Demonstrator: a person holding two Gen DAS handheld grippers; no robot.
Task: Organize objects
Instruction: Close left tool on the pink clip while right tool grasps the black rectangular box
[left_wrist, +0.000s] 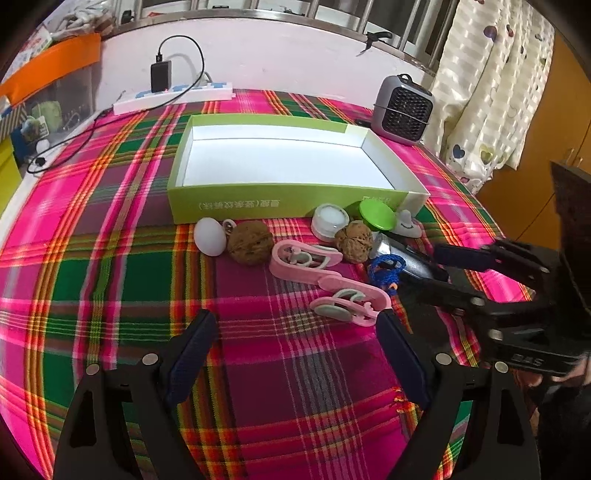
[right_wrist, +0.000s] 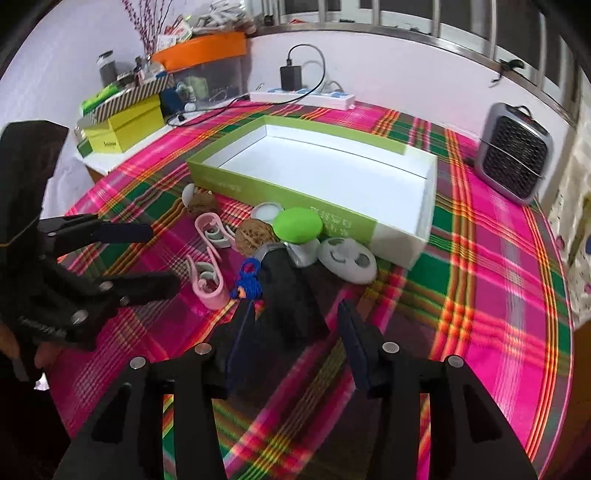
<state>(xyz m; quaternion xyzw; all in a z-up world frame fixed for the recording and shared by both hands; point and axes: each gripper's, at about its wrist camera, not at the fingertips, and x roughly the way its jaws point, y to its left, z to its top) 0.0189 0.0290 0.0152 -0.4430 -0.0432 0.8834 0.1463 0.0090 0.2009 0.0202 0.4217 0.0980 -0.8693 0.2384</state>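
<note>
Between the right gripper (right_wrist: 291, 328) fingers lies the black flashlight (right_wrist: 286, 291), flat on the surface just short of the green box (right_wrist: 295, 199); fingers part-open around it, not clamped. Risks: round barrel rolls out on closing, blue cord (right_wrist: 248, 282) snags, head knocks the green lid (right_wrist: 298, 225). Left gripper (left_wrist: 295, 328) gapes wide, empty, beside the pink clips (left_wrist: 325, 273)

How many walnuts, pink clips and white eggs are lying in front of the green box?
Walnuts: 2
Pink clips: 2
White eggs: 1
Total: 5
</note>
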